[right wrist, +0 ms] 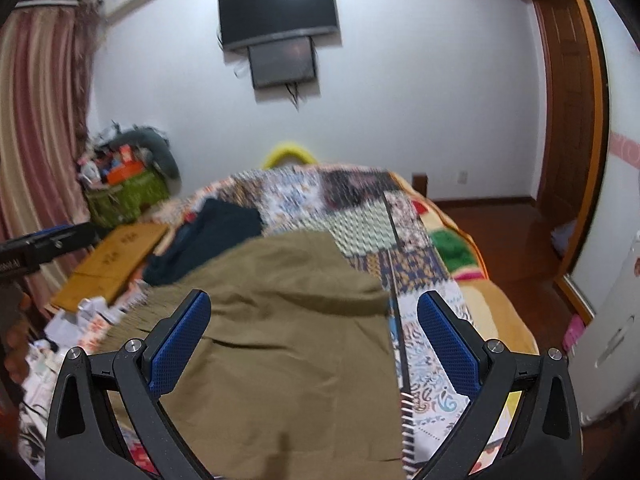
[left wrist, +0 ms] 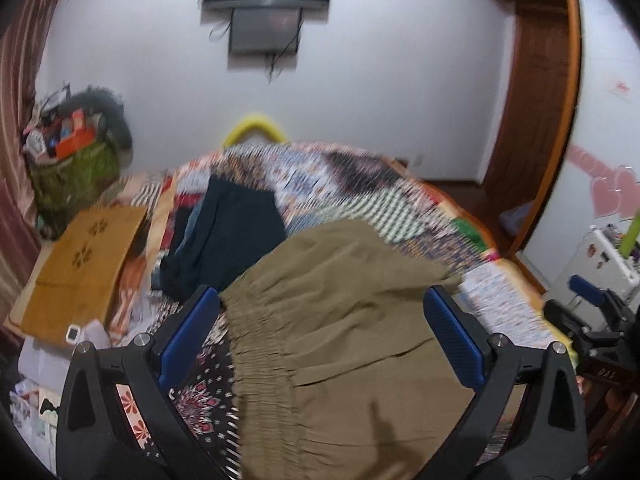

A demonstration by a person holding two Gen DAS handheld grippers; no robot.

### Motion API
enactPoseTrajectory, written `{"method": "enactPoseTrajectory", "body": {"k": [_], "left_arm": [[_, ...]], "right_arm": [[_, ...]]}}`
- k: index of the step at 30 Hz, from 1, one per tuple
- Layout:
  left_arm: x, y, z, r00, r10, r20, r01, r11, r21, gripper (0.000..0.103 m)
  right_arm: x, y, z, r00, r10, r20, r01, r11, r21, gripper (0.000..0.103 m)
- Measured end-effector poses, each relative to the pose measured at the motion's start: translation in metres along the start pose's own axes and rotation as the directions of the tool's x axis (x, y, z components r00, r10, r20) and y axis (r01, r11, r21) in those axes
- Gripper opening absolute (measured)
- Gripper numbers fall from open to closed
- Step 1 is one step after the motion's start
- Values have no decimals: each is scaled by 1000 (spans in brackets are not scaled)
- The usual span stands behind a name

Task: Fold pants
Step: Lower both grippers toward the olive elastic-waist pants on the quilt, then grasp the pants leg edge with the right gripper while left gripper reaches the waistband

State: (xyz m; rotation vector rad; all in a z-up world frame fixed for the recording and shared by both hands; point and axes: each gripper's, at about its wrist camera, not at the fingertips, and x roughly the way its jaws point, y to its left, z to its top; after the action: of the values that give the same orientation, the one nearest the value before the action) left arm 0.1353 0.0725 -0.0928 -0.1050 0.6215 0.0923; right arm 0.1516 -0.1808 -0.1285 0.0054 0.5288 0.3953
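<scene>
Olive-brown pants (left wrist: pixel 340 320) lie folded on a patchwork quilt (left wrist: pixel 360 184). Their gathered elastic waistband (left wrist: pixel 256 344) runs along the left edge. My left gripper (left wrist: pixel 320 304) is open and empty, hovering over the pants with the waistband near its left finger. My right gripper (right wrist: pixel 314 308) is open and empty above the right part of the pants (right wrist: pixel 288 320). The right gripper also shows at the right edge of the left wrist view (left wrist: pixel 592 304). The left gripper body shows at the left of the right wrist view (right wrist: pixel 44 244).
A dark navy garment (left wrist: pixel 228 240) lies on the quilt behind the pants. A yellow-brown flat box (left wrist: pixel 84 264) and papers lie at the left. A green bag (left wrist: pixel 76 172) stands in the corner. A wooden door (left wrist: pixel 536 80) and a white cabinet (right wrist: pixel 616 340) stand at the right.
</scene>
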Motion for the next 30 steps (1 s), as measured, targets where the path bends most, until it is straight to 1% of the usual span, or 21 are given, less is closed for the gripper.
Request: {"method": "enactPoseTrajectory", "body": {"k": [2, 4, 6, 11, 15, 16, 18, 19, 20, 21, 24, 25, 27, 28, 30], "left_arm": [[25, 12, -4, 998, 38, -53, -38, 999, 4, 103], [45, 20, -6, 994, 64, -89, -63, 998, 9, 103], [67, 33, -10, 987, 89, -137, -88, 996, 12, 103], [108, 55, -16, 970, 102, -222, -102, 995, 14, 103], [130, 62, -18, 957, 112, -269, -109, 994, 29, 103], [137, 64, -19, 952, 116, -282, -109, 993, 41, 103], [146, 65, -21, 946, 120, -301, -106, 992, 61, 102], [149, 65, -22, 942, 119, -313, -103, 992, 68, 101], [156, 67, -24, 936, 104, -335, -86, 994, 70, 99], [159, 67, -25, 932, 91, -351, -71, 995, 67, 97], [169, 70, -29, 917, 67, -394, -47, 997, 62, 93], [171, 70, -30, 914, 66, -400, -44, 997, 63, 91], [177, 71, -34, 906, 60, -420, -40, 998, 58, 89], [179, 72, -36, 901, 55, -430, -35, 998, 54, 87], [186, 73, -40, 889, 33, -456, -18, 999, 38, 87]], "right_arm": [[11, -5, -2, 999, -7, -38, 7, 1000, 2, 102], [29, -14, -5, 996, -7, -85, 7, 1000, 8, 102], [43, -24, -8, 992, 1, -126, 1, 1000, 17, 102], [76, -45, -11, 977, 38, -209, -29, 999, 42, 101], [109, -61, -18, 951, 61, -302, -48, 998, 51, 86], [115, -64, -19, 944, 66, -323, -51, 997, 52, 83], [130, -70, -22, 927, 78, -367, -62, 997, 55, 73], [136, -74, -23, 920, 85, -383, -67, 996, 59, 69], [142, -76, -23, 913, 90, -397, -71, 996, 62, 64], [149, -79, -24, 906, 98, -413, -78, 995, 66, 61], [162, -83, -26, 892, 118, -436, -95, 993, 74, 57], [167, -83, -27, 884, 117, -452, -93, 993, 75, 55], [175, -83, -27, 873, 120, -473, -98, 993, 72, 47], [177, -82, -26, 870, 127, -477, -105, 992, 73, 46], [184, -82, -24, 863, 138, -486, -119, 990, 70, 45]]}}
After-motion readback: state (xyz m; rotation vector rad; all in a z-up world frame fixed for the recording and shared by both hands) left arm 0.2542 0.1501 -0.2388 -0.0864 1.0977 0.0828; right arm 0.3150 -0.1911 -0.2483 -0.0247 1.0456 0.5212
